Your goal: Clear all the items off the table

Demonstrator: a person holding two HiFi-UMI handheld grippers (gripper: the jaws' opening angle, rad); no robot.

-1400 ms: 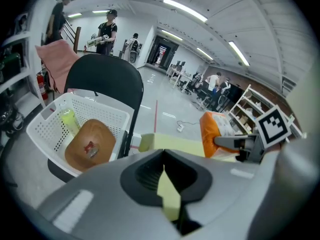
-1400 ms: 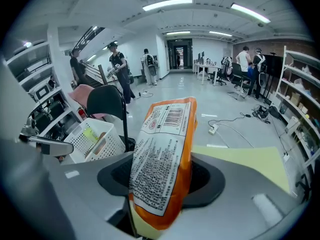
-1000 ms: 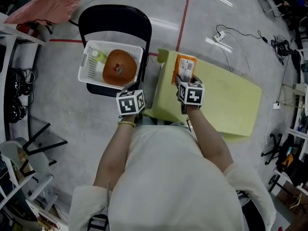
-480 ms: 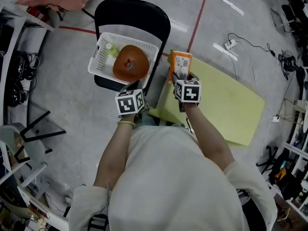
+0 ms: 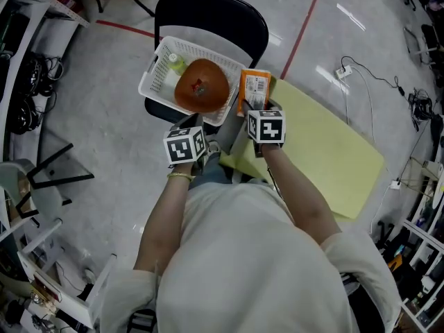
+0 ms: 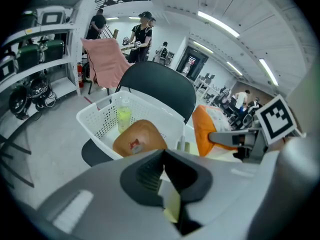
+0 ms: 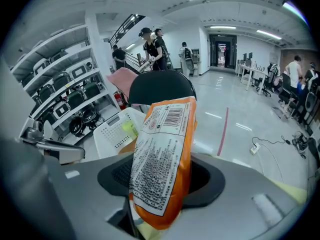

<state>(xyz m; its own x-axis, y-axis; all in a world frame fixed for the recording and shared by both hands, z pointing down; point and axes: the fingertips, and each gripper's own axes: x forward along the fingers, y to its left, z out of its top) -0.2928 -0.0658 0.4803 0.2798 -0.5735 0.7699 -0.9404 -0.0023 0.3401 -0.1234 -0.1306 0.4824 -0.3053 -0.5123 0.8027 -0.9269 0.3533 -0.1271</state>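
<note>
My right gripper is shut on an orange snack packet, which stands up between its jaws above the left corner of the yellow-green table, right beside the basket's near rim. The white basket rests on a black chair and holds a round orange-brown pack and a small green bottle. My left gripper is shut with nothing in it and hovers just short of the basket. In the left gripper view the packet shows to the right.
Grey floor with a red line runs behind the table. Shelving and cables stand at the left; a pink cloth hangs behind the chair. People stand in the background.
Both grippers have moved left toward the chair and basket. The packet travelled with the right gripper from over the table to the basket's edge.
</note>
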